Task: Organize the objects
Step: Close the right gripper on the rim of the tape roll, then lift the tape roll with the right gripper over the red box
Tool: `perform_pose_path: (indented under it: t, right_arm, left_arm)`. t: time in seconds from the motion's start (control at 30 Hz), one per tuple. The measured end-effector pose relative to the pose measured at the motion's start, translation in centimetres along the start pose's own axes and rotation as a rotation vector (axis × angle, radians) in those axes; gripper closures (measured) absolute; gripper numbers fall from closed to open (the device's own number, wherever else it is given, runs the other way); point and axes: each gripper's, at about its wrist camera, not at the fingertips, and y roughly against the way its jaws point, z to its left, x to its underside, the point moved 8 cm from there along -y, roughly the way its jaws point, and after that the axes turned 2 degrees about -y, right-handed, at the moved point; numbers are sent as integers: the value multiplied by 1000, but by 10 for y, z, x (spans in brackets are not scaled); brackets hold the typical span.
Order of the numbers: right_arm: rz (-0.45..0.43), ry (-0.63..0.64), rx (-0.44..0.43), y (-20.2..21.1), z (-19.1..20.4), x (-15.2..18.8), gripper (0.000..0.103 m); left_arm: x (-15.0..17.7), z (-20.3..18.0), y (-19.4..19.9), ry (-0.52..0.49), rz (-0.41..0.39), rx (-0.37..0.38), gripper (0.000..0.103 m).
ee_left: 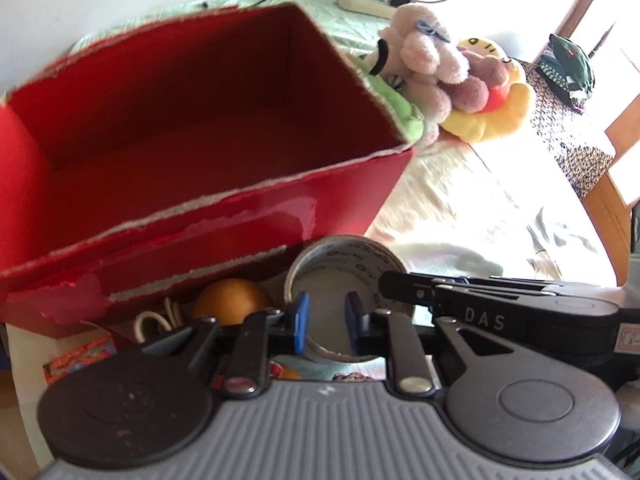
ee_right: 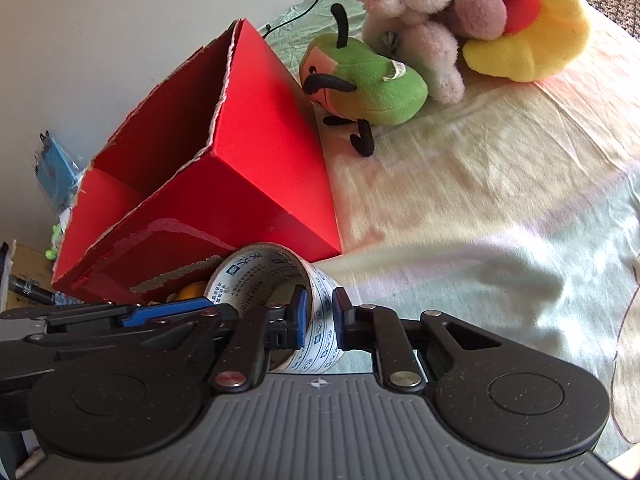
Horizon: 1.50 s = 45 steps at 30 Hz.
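Note:
A roll of printed packing tape [ee_right: 256,276] hangs just in front of the open red cardboard box [ee_right: 260,152]. My right gripper [ee_right: 320,316] is shut on the roll's wall, one blue pad inside the hollow and one outside. In the left wrist view the roll [ee_left: 360,256] faces me with its hollow. My left gripper [ee_left: 327,322] stands before that hollow, its pads a little apart with nothing between them. The right gripper [ee_left: 386,284] reaches in from the right. The red box [ee_left: 200,100] is empty inside, with torn edges.
An orange ball [ee_left: 230,300] and a white cord [ee_left: 156,318] lie under the box's torn front flap. Behind the box on the bedsheet sit a green pear plush [ee_right: 368,84], a pink plush [ee_left: 428,52] and a yellow plush [ee_left: 492,108]. A power strip [ee_left: 364,0] lies at the back.

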Motion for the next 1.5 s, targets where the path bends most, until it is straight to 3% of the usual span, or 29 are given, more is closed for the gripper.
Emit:
perform_pose_path:
  t: [0.2, 0.27, 0.33, 0.53, 0.67, 0.83, 1.03, 1.2, 1.37, 1.5]
  right_arm:
    - [-11, -3, -12, 4, -5, 1, 92]
    - [-19, 5, -2, 6, -7, 1, 94]
    - [-21, 3, 1, 8, -11, 1, 95]
    - [-14, -4, -11, 10, -16, 1, 96]
    - [-22, 5, -6, 13, -16, 1, 95]
    - [-40, 31, 36, 34, -24, -3, 94]
    - [-137, 66, 112, 82, -35, -22, 94]
    - [-267, 108, 139, 123, -23, -54, 93]
    - [-366, 191, 103, 142, 18, -92, 93]
    - [-370, 248, 46, 131, 57, -121, 94]
  left_arm:
    - [-7, -13, 7, -59, -36, -54, 65]
    - [-10, -11, 9, -64, -58, -84, 53]
    - [-11, -9, 8, -65, -61, -103, 53]
    - [-7, -16, -4, -44, -7, -67, 63]
    - [-1, -24, -9, -52, 19, -74, 84]
    - [4, -40, -5, -53, 19, -28, 91]
    - [-13, -81, 22, -120, -78, 47, 91]
    - [-45, -97, 59, -140, -215, 96, 91]
    - [-84, -78, 100, -132, -357, 84, 91]
    - [-105, -36, 123, -76, -418, 67, 91]
